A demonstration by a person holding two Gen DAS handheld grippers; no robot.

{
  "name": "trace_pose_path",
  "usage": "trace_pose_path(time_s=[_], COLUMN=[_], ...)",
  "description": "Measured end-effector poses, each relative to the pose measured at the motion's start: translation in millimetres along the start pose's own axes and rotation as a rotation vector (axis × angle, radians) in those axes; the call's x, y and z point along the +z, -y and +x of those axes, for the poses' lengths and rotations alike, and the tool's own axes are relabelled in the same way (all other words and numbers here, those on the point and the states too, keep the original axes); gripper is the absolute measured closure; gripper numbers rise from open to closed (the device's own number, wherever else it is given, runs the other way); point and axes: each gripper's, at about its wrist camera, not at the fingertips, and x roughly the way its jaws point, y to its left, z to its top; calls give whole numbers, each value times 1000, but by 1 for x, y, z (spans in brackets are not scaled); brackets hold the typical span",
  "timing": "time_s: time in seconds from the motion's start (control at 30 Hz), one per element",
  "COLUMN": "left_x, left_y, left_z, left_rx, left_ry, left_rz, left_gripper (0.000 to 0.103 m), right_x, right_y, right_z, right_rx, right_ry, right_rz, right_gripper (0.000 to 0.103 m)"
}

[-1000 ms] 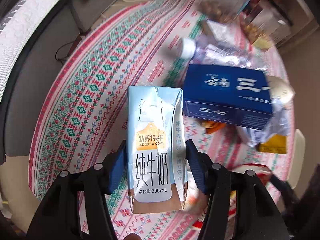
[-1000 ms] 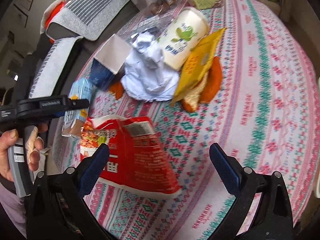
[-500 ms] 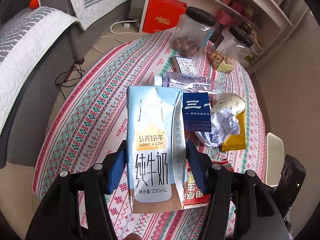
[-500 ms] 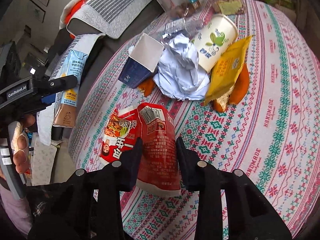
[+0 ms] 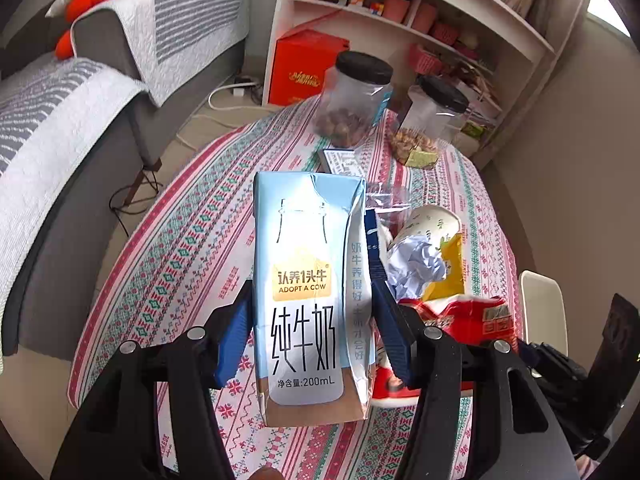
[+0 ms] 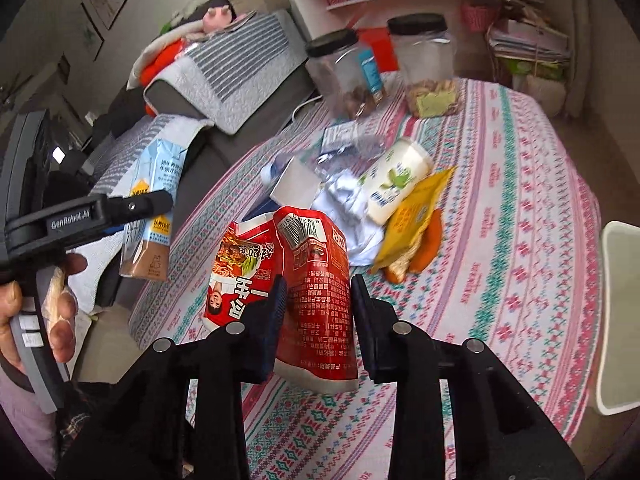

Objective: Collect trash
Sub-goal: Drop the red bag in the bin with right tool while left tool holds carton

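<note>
The milk carton [image 5: 310, 292] is pinched upright in the left hand-held gripper [image 5: 312, 332], raised left of the red wrapper [image 6: 310, 280], itself clamped by the right hand-held gripper [image 6: 318, 320] above the table [image 6: 520, 240].

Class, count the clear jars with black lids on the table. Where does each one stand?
2. Both stand at the far edge of the table, near the shelves: the left jar holds brown nuts, the right jar paler ones. None seem hidden.

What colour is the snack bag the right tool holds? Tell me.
Red, with white lettering and a food photo; the snack bag shows best in the right wrist view, pinched by the right tool.
</note>
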Motion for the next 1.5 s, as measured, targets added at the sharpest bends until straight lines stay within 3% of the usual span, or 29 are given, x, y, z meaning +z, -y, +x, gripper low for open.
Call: trace_pose_path(time_s=[0.4,0.7,0.97,1.2,1.37,1.4,1.47,1.5], left_x=[-1,-6,-9,-16,-23,-25,-28,-30], left_y=[46,79,107,137,164,171,181,185], left_z=[-11,-3,6,16,23,24,27,28], left_rx=[19,-7,-32,-51,-85,-91,-103,-108], left_ry=[138,149,148,141,127,126,120,116], left_rz=[94,155,194,240,274,281,294,301], left_gripper=[45,45,45,45,45,45,45,45], right_x=[10,8,3,-5,-15,-17,-23,-26], right_y=[34,70,110,147,176,184,203,211], right_z=[-42,-75,-116,-139,-158,-162,-172,-176], right_rx=[-141,-260,-492,-629,-635,-628,-604,-591], right_ry=[151,232,325,314,309,306,304,309], right_rz=[51,114,163,210,278,303,374,406], right_gripper=[72,71,71,78,78,77,59,56])
